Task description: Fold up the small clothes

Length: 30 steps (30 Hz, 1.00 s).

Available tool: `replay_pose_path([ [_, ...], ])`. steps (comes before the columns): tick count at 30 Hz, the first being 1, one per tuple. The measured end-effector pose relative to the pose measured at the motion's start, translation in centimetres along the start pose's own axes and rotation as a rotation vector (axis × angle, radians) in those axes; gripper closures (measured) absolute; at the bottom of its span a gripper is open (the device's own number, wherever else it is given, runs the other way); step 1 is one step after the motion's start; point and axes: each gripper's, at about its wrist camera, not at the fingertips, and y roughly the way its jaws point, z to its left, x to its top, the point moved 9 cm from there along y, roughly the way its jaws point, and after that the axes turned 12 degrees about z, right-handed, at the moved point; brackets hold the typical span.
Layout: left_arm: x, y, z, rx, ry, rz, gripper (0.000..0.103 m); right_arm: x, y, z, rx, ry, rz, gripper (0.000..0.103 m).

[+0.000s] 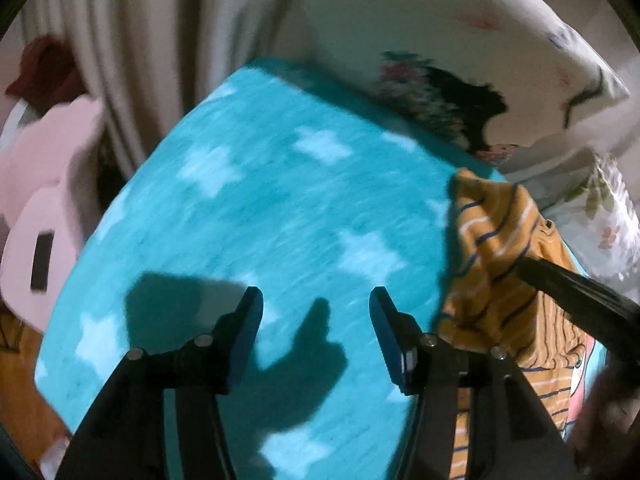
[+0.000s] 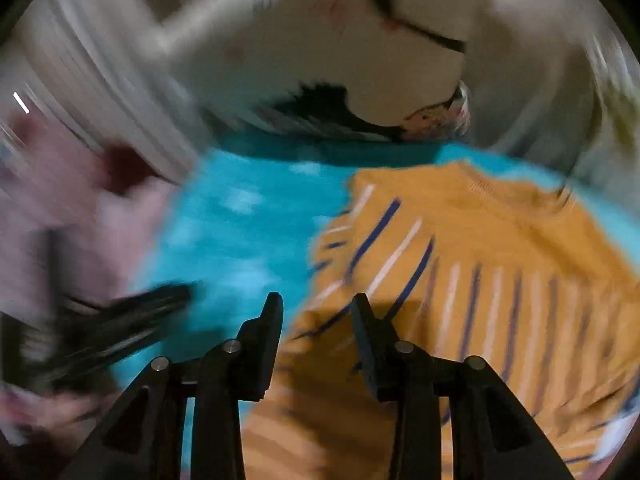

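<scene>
Surface: soft turquoise fleece cover with pale star print (image 1: 280,208), laid flat. On it, toward its right side, a mustard-yellow knit garment with navy and white stripes (image 2: 480,264), rumpled. Beyond the far edge, possibly floral bedding; blurred.

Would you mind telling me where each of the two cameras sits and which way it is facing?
Left wrist: sits on the left gripper, looking steeply down along its open fingers at the turquoise star blanket; the mustard striped shirt lies at the right edge, with the other gripper crossing it.
Right wrist: sits on the right gripper, angled down at the same shirt, fingers apart with nothing between them; the left gripper shows as a blur at lower left.
Shared: blanket, shirt, and pale floral bedding beyond.
</scene>
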Motion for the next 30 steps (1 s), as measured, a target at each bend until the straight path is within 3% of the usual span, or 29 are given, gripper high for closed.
replay_pose_path([
  [3, -1.0, -0.3, 2.1, 0.005, -0.038, 0.007, 0.049, 1.4, 5.4, -0.8, -0.143, -0.003, 0.097, 0.064],
  [5, -1.5, -0.6, 3.4, 0.007, -0.055, 0.007, 0.048, 1.3, 8.3, -1.7, -0.145, 0.047, 0.16, 0.063],
  [7, -2.1, -0.8, 4.8, 0.009, -0.085, 0.01, 0.048, 1.9, 8.1, -2.2, -0.137, 0.081, 0.103, 0.066],
  [9, -2.6, -0.9, 5.8, -0.002, -0.11, 0.014, 0.047, 2.1, 7.8, -2.2, -0.112, 0.098, 0.085, 0.096],
  [18, -4.3, -1.7, 8.0, -0.006, -0.161, 0.018, 0.046, 4.4, 8.4, 4.3, 0.062, 0.007, 0.091, 0.096],
  [20, -4.4, -1.7, 7.9, 0.005, -0.149, 0.018, 0.046, 4.6, 9.9, 6.2, 0.068, -0.014, 0.117, 0.095],
  [23, -4.4, -1.8, 7.2, 0.01, -0.122, 0.017, 0.044, 4.4, 11.1, 6.0, 0.091, 0.023, 0.144, 0.092],
  [28, -4.5, -1.9, 5.3, -0.008, -0.087, 0.016, 0.043, 2.7, 5.9, 3.4, 0.212, 0.093, 0.07, 0.09],
  [30, -4.7, -2.2, 4.7, -0.015, -0.09, 0.01, 0.043, 1.0, 1.7, 0.4, 0.216, 0.126, -0.001, 0.08],
])
